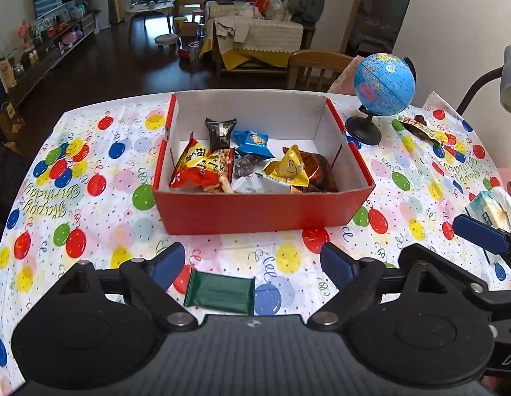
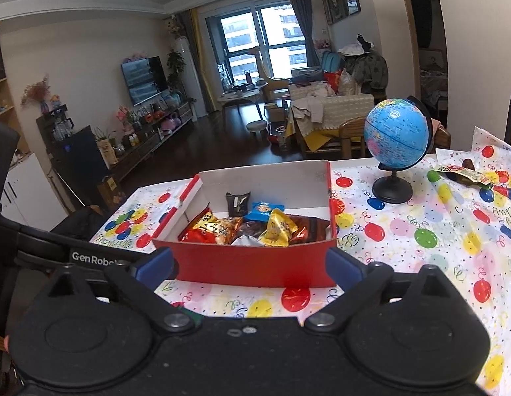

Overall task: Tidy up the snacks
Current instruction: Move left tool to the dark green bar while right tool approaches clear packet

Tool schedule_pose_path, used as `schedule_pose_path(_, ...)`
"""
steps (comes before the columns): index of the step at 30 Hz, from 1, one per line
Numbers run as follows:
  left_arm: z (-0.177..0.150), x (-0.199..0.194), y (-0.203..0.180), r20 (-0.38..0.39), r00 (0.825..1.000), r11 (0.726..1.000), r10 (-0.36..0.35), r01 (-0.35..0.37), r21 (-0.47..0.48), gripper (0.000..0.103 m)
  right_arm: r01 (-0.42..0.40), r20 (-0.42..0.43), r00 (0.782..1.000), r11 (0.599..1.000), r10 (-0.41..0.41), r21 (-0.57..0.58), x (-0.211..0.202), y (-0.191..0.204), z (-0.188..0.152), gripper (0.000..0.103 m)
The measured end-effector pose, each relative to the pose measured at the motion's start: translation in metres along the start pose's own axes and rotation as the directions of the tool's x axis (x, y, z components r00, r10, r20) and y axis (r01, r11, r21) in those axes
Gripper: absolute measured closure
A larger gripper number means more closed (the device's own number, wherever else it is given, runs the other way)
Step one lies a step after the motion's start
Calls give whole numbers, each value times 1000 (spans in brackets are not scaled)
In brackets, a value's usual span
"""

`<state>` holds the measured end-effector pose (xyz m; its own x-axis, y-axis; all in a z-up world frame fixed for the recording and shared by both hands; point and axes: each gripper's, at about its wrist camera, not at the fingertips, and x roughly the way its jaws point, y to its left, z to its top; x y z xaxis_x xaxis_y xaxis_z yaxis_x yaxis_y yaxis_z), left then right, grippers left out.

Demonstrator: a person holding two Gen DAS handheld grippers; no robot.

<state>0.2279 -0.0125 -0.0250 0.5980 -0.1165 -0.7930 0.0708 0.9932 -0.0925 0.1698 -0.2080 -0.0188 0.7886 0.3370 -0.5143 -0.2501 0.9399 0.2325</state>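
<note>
Left gripper (image 1: 252, 264) and right gripper (image 2: 250, 265): jaws spread wide, empty. Red box (image 1: 255, 209) of snacks (image 1: 202, 165) sits mid-table. Green packet (image 1: 219, 292) lies near the table's (image 1: 90, 198) front edge, beneath the left jaws.

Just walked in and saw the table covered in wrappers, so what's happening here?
A person with a gripper in each hand is sorting snacks into the red box, which already holds several packets. Both the left gripper and right gripper are open and hold nothing. A green packet lies on the balloon tablecloth in front of the box, between the left gripper's fingers. Another wrapper sits beside the globe.
</note>
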Motion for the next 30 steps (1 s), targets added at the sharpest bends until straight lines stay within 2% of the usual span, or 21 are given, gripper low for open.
schedule_pose_path(5,-13,-7,2,17,1000,1000,12,-12,1,2,-6,19,1000,1000,6,14,-8,1,-11,0)
schedule_pose_path(13,-21,3,25,-15,1000,999,23,-24,-25,2,-27,-42,999,1000,27,-1,0,16,-27,0)
schedule_pose_path(18,-28,21,44,-82,997,999,0,-3,-41,2,-16,-89,996,999,11,-52,14,32,-46,3)
schedule_pose_path(21,-32,35,52,-118,993,1000,-2,-1,-29,2,-13,-125,992,997,4,-74,26,43,-57,6)
schedule_pose_path(25,-37,54,61,-155,987,999,-38,33,-31,2,-2,-174,985,997,-12,-79,39,52,-69,9)
schedule_pose_path(30,-41,78,63,-184,983,1000,-21,23,7,2,17,-229,973,995,-40,-102,55,63,-82,12)
